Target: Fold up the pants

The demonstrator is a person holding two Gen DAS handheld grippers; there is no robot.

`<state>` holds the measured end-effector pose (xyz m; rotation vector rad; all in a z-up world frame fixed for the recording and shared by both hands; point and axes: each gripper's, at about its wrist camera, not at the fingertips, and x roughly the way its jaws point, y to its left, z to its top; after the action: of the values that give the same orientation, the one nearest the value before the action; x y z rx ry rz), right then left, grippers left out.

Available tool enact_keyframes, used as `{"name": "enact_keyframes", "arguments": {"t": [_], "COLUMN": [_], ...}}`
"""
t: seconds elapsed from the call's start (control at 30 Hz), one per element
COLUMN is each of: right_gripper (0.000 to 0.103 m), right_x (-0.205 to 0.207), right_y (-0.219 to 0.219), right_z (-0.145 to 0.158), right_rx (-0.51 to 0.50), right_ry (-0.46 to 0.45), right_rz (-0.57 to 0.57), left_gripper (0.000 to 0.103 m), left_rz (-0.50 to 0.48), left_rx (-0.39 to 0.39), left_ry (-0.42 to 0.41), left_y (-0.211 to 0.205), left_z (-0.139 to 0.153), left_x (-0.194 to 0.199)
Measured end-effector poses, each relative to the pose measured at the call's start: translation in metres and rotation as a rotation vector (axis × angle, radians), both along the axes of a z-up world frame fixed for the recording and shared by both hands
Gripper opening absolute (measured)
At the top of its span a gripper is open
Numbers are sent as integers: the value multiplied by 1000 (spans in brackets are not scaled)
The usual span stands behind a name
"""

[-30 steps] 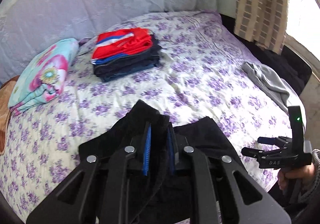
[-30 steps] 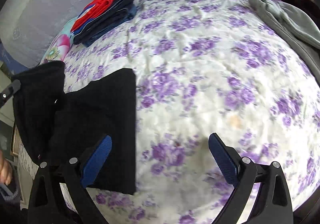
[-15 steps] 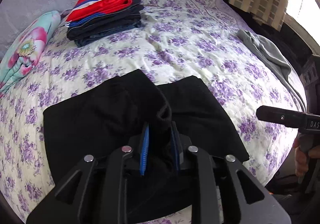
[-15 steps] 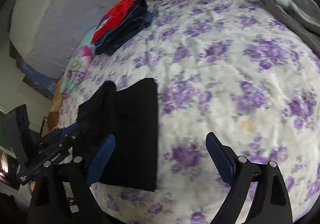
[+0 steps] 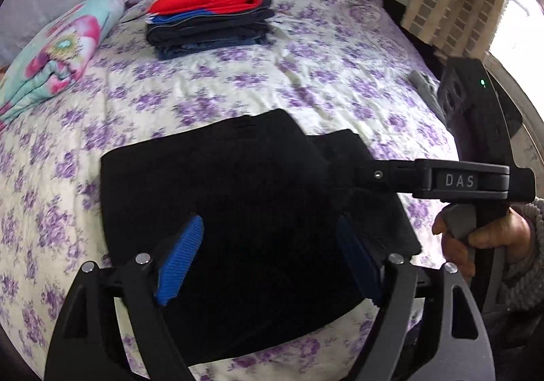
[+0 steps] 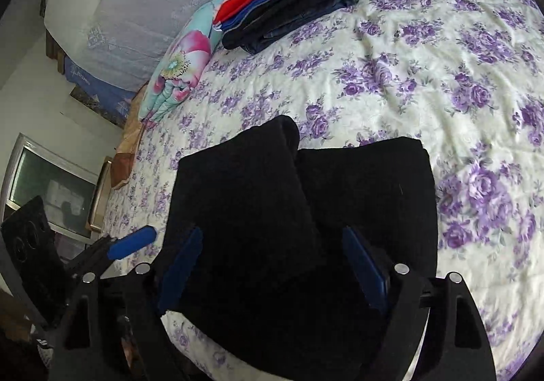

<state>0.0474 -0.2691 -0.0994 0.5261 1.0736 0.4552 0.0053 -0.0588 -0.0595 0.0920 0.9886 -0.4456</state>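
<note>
While we work outward from the claws, the entries run as follows.

Left claw (image 5: 268, 255): jaws have just been opening and stand wide; blue pads hang over the black cloth with nothing pinched between them. We judge that the fold it carried is now laid down and let go.

Right claw (image 6: 272, 265): jaws have just been closing a little yet stand wide apart, straddling the near edge of the cloth; we see no pad pressing on it. In the left wrist view its body reaches in from the right, gripped by a hand (image 5: 482, 238) in a knitted sleeve.

Black pants (image 5: 244, 197): the task's item, lying on the bed near its front edge, directly under both claws. Folded into a thick block, one layer lapped over another; a raised ridge runs down the middle in the right wrist view. We take it that a further fold or a smoothing is what remains.

Bed (image 5: 340, 75): purple-flowered sheet, serving as the work surface.

Stack of folded clothes (image 5: 207, 24): red piece on top, dark ones beneath, set well apart toward the head of the bed; presumably finished pieces kept clear of the working area.

Rolled floral blanket (image 5: 57, 54): at the left side, beside the stack.

Grey garment (image 5: 425, 88): at the right edge of the bed, mostly hidden behind the right claw's body; possibly awaiting its turn.

Curtain (image 5: 452, 0): checked, beyond the bed at upper right.
</note>
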Motion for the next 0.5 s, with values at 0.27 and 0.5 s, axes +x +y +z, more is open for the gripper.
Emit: {"name": "enact_keyframes", "arguments": {"t": [0.27, 0.5], "right_gripper": [43, 45], "right_x": [17, 22], "right_y": [23, 23], "right_z": [-10, -19], "right_rx": [-29, -29], "right_ry": [3, 46], "right_rz": [90, 117], "left_gripper": [79, 79], "left_rz": [365, 467], "left_rx": [-15, -43], "left_ry": [155, 206], "left_y": [115, 150], "left_z": [-33, -43], "left_x": [20, 19]}}
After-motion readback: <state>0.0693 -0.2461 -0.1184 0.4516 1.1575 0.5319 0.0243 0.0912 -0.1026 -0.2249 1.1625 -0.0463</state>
